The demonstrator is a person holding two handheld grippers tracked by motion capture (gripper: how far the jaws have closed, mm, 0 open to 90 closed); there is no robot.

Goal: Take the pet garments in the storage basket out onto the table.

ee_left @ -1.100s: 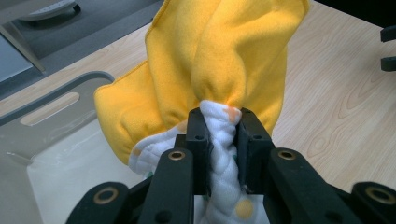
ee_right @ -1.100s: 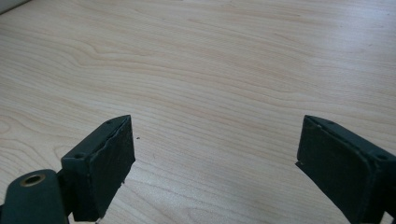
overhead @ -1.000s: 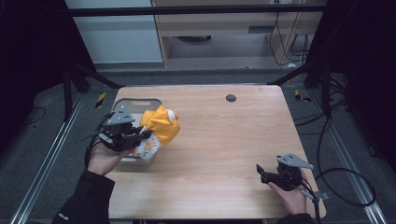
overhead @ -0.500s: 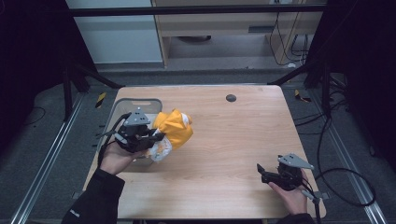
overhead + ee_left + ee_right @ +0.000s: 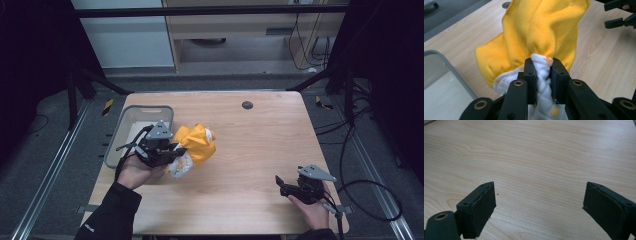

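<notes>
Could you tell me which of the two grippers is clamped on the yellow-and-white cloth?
The left gripper: its jaws pinch the cloth beside the grey bin; the right gripper stands open over bare table.

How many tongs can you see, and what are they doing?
2. The left tongs sit by the grey bin, shut on a yellow and white cloth. The right tongs wait open and empty near the table's front right corner.

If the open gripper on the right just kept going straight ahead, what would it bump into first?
Probably nothing soon. The right gripper points its open jaws low across the bare wooden table; its own view shows nothing ahead. Tilted slightly downward, it might touch the tabletop first, though depth is unclear.
</notes>
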